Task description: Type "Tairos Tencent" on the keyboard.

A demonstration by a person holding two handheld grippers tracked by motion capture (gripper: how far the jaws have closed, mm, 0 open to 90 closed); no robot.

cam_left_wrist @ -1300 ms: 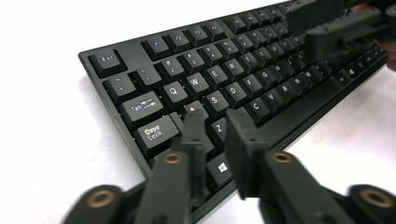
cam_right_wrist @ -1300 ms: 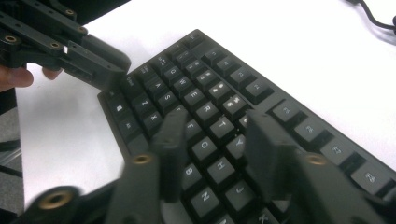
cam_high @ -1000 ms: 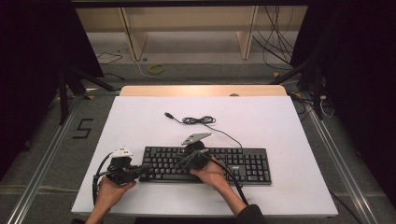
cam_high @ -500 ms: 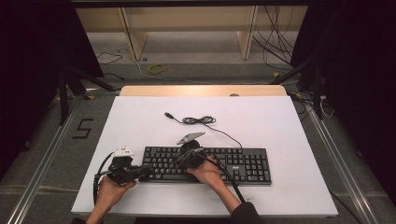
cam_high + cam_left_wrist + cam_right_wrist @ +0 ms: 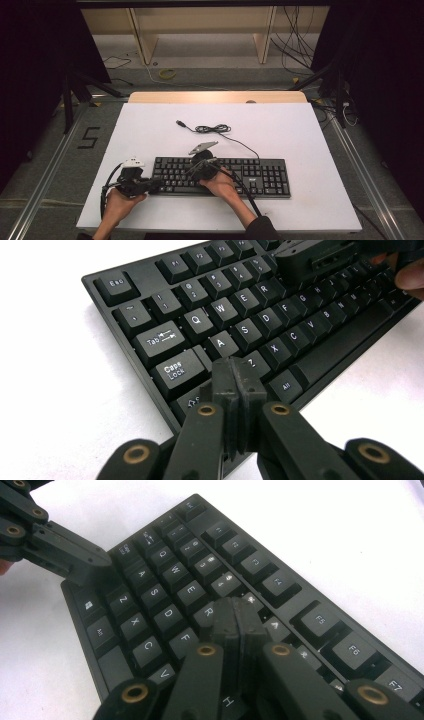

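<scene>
Keyboard [image 5: 220,176]: black, full-size, lying flat on the white bench [image 5: 300,130] near your edge, long side running left to right. Its cable [image 5: 215,129] trails off the back edge and ends in a loose coil with a plug farther up the bench.

Handling: likely a rigid plastic case, light for its length, so expect it to slide on the smooth bench top if you push sideways. Keys are sprung and loose-fitting; each gives downward under a light press and could snag or pop off if a claw tip catches under an edge. Press straight down, one key at a time.

Hold points: should you need to shift it, take the plain frame at either short end or along the front lip, not the keys and not the cable.

Left claw [image 5: 234,371]: jaws pressed together, holding nothing, tip over the lower left corner of the keyboard, just by the Z and Caps Lock keys; whether it touches a key, you cannot tell.

Right claw [image 5: 236,614]: jaws likewise closed and empty, tip over the R, T and F keys in the left half.
</scene>
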